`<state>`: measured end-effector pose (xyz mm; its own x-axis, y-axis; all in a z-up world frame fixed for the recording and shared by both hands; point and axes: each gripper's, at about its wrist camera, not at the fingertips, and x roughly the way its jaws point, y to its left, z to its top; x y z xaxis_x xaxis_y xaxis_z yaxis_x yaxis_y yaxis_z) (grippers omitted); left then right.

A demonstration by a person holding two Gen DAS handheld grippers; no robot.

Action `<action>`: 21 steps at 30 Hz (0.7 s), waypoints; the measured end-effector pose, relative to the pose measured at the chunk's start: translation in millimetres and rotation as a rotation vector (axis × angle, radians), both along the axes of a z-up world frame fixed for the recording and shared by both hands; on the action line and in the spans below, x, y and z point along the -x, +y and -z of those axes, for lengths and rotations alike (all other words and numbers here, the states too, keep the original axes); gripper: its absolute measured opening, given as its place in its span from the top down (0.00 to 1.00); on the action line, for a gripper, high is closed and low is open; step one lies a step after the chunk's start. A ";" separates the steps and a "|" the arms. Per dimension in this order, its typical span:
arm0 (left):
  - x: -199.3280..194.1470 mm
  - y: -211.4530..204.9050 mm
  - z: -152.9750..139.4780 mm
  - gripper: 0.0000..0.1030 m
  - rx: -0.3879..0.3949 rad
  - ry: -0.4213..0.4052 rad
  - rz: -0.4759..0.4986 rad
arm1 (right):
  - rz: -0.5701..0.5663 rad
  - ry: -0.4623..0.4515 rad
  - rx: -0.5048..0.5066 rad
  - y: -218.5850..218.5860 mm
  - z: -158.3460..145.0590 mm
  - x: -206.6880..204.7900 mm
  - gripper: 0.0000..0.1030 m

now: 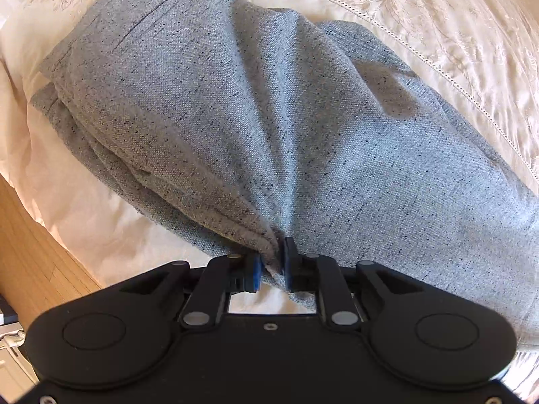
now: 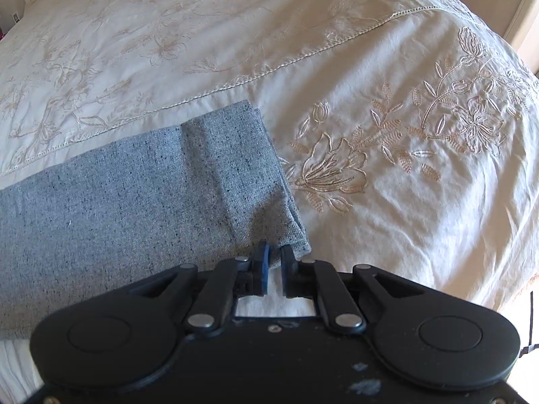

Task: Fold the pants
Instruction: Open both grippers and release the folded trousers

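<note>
The grey speckled pants [image 1: 256, 114] lie on a cream embroidered bedspread [image 1: 438, 27]. In the left wrist view the waist end [image 1: 111, 27] lies far left, and the cloth bunches in folds toward my left gripper [image 1: 272, 262], which is shut on a gathered near edge of the pants. In the right wrist view the leg end of the pants [image 2: 168, 181] lies flat, with the hem [image 2: 269, 155] toward the right. My right gripper [image 2: 275, 257] is shut on the near corner of the hem.
The bedspread [image 2: 387, 168] spreads far and right, with floral embroidery and a stitched border line [image 2: 303, 57]. A wooden floor [image 1: 30, 252] shows beyond the bed edge at lower left in the left wrist view.
</note>
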<state>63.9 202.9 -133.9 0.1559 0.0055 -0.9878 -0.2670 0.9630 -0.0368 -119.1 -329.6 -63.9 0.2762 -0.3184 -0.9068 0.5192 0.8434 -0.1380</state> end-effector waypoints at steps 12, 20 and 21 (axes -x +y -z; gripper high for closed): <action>18.0 27.5 -35.6 0.68 -0.015 0.087 0.074 | 0.023 -0.059 0.046 9.8 -41.7 1.1 0.84; -33.9 49.5 -77.9 0.66 -0.041 -0.101 0.171 | -0.122 -0.140 -0.109 88.7 -64.8 -44.5 0.80; -41.5 55.1 -75.2 0.66 -0.046 -0.112 0.173 | -0.153 -0.144 -0.143 105.6 -64.1 -53.6 0.80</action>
